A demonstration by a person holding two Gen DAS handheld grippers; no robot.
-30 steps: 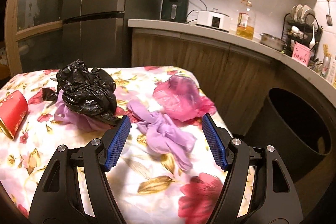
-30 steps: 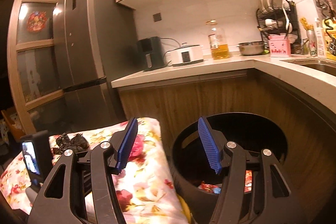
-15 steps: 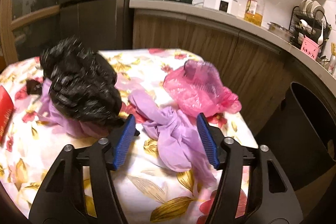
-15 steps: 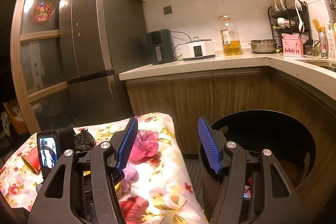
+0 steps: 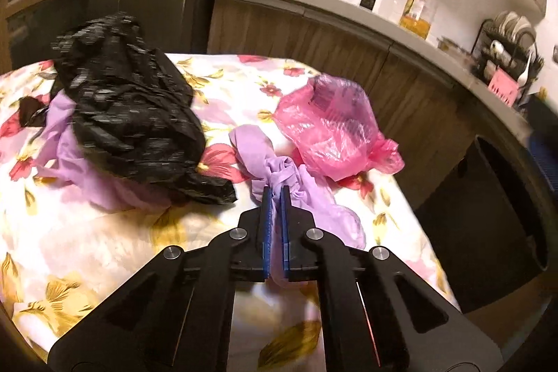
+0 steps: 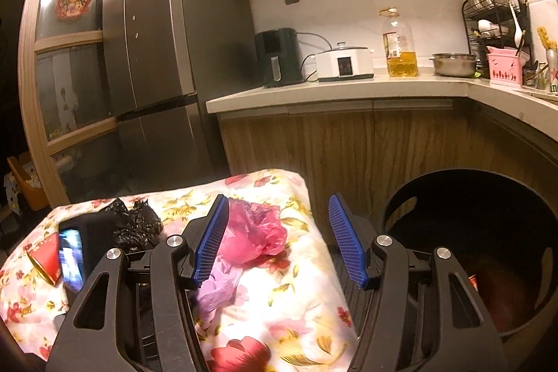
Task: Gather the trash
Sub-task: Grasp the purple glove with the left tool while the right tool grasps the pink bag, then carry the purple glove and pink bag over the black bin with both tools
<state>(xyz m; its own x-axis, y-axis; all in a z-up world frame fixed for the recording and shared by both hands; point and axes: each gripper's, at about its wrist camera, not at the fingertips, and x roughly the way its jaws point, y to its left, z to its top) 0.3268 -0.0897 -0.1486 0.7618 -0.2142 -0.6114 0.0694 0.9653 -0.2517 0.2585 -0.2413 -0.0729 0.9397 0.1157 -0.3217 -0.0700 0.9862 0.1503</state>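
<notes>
One second ago the left gripper gaped; now its fingers pinch the purple glove, ready for the bin. Right gripper hangs open.

both wrist views face floral table, sharing counter.

The left gripper is pinched tight on a crumpled purple bag. The bag lies on the flowery tabletop. Just behind it sits a pink bag, touching it. To the left is a big black bag, lying on top of more purple plastic. A dark trash bin stands on the floor at the right, beside the tabletop.
</notes>
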